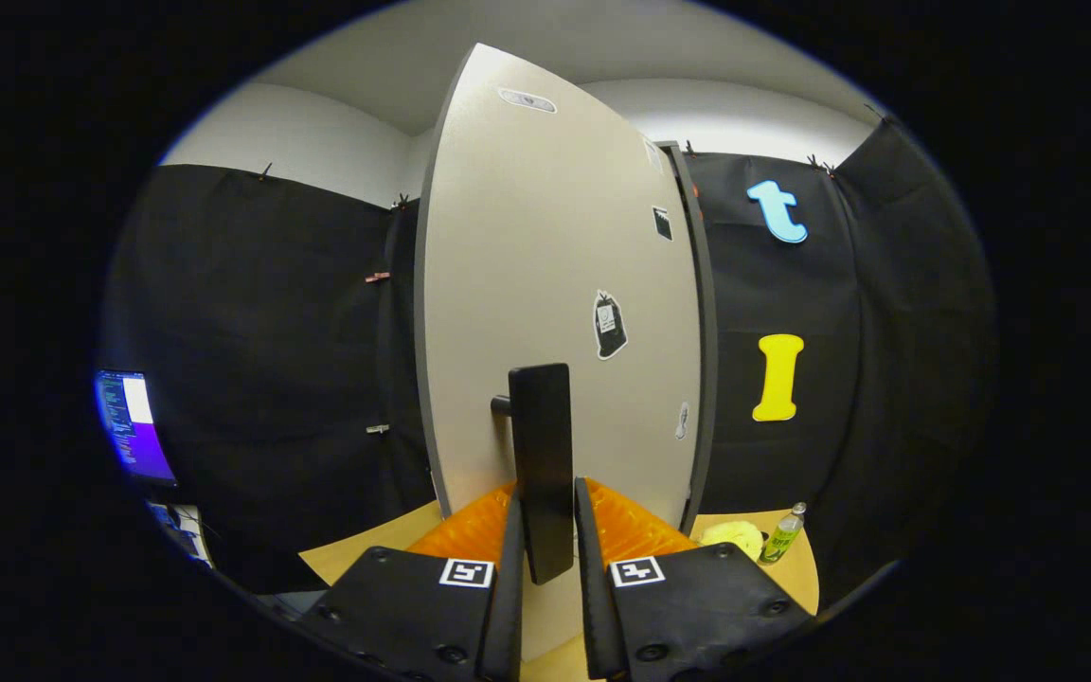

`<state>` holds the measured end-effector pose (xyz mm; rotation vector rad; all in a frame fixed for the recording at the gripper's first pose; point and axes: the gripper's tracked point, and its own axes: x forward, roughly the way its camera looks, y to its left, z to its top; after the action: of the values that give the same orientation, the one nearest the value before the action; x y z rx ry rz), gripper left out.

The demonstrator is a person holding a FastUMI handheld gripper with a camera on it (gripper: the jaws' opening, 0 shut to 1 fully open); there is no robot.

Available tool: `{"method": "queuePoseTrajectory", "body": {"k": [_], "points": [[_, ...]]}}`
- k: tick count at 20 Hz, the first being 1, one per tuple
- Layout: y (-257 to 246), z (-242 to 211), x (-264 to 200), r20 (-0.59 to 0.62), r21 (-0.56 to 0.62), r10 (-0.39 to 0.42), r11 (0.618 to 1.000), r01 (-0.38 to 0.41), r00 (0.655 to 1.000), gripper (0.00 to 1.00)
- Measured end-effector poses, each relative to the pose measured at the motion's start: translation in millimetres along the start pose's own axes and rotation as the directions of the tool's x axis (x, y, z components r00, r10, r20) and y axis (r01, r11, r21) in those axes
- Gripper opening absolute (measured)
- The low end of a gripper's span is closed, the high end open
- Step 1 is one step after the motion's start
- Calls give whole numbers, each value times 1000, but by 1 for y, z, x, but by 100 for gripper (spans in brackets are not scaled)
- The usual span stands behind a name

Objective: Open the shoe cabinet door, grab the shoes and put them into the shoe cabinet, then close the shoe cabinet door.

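One pale cabinet door (545,284) dominates the scene, standing upright directly ahead of the gripper (545,545), with a dark edge band running down both of its long sides. Several small stickers are fixed to its face; one black-outlined sticker (610,325) sits right of centre. Behind the door on both sides hangs the booth's black cloth wall (261,350), pinned up with small clips, under a white upper wall. A lit monitor (132,423) stands low at the far left. The door rests above a light wooden surface (356,549).

A dark, flat, upright handle (544,455) projects from the lower part of the door on a short stub. Its lower end sits between the two fingers (512,568). The jaws stand narrowly apart, one on either side of the handle; whether both pads actually press on it cannot be told.

Right of the fingers, beyond the door's edge, lie a yellow crumpled object (737,536) and a small green bottle (782,536), close beside each other on the wooden surface.
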<state>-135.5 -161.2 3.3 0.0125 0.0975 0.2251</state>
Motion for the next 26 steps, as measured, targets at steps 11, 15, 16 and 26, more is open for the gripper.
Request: {"method": "queuePoseTrajectory", "body": {"k": [11, 15, 16, 26], "points": [[-79, 9, -24, 18, 44, -217, 975, 216, 976, 25], [-97, 12, -32, 27, 45, -259, 965, 258, 965, 25], [-101, 12, -34, 26, 45, -270, 962, 269, 962, 25], [-115, 16, -67, 44, 60, -336, 941, 333, 941, 25]]}}
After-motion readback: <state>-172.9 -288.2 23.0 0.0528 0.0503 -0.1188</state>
